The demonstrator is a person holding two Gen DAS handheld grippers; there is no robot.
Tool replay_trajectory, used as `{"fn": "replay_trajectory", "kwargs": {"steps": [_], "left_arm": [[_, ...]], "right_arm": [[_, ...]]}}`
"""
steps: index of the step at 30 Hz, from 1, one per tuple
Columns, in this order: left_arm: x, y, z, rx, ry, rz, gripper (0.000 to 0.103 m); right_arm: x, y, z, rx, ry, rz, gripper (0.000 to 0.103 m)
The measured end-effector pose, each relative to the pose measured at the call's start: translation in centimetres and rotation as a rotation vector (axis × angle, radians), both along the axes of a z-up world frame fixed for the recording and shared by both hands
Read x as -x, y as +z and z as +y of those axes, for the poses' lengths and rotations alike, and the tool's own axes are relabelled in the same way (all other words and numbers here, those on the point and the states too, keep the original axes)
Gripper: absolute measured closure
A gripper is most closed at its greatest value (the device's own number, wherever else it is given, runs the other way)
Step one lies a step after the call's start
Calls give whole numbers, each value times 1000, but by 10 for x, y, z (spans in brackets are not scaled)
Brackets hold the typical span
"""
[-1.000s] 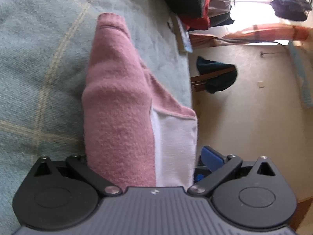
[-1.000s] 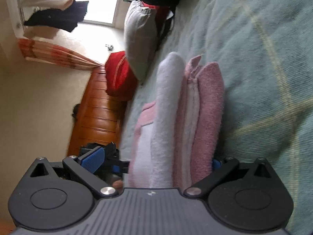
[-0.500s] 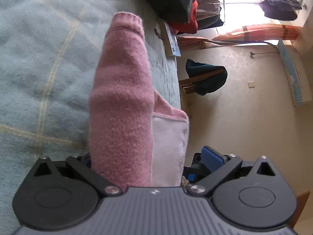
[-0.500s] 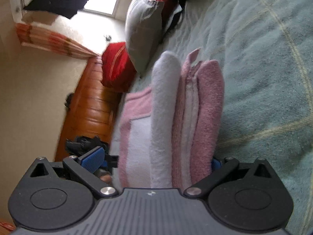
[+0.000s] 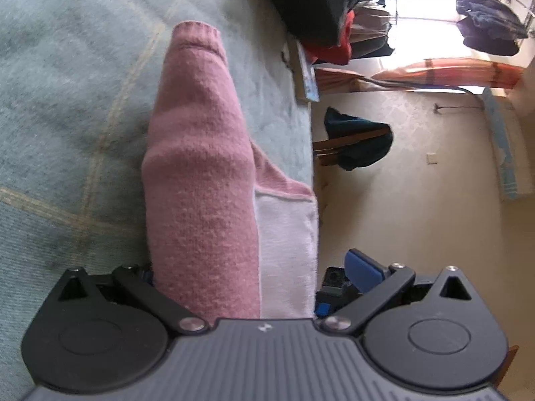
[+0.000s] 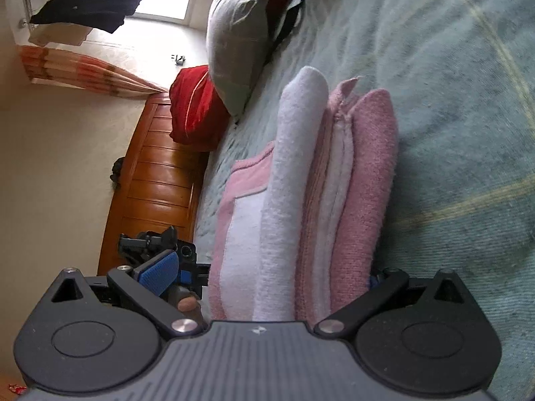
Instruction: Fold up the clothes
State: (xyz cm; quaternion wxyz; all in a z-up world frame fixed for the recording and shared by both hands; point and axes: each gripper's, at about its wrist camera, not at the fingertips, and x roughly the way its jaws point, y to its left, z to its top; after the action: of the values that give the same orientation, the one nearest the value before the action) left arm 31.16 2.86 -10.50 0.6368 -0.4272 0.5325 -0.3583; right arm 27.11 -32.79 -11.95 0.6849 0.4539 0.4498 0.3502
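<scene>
With both grippers' fingers spread around the folded pink-and-white garment point(image 6: 321, 200) on the bed point(image 6: 451, 67), keep layers aligned, I judge.

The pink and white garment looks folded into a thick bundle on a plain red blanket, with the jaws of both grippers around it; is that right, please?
Not quite: the blanket is pale blue-green with thin yellowish lines, not plain red, as the right wrist view shows. The rest holds: the pink and white garment is a thick folded bundle, with the jaws of both grippers around it.
</scene>
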Motion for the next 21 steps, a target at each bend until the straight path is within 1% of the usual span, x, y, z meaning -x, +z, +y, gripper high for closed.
{"fn": "replay_trajectory", "kwargs": {"steps": [5, 10, 16, 21], "left_arm": [[1, 17, 10, 18, 10, -33, 2], [2, 34, 26, 29, 24, -67, 2], [6, 50, 77, 19, 69, -112, 2], [8, 60, 136, 5, 122, -137, 2]], "right_arm": [[1, 11, 3, -3, 9, -17, 0], [-4, 25, 20, -7, 39, -39, 0], [-18, 41, 65, 10, 99, -55, 0], [-34, 51, 121, 18, 161, -57, 0]]}}
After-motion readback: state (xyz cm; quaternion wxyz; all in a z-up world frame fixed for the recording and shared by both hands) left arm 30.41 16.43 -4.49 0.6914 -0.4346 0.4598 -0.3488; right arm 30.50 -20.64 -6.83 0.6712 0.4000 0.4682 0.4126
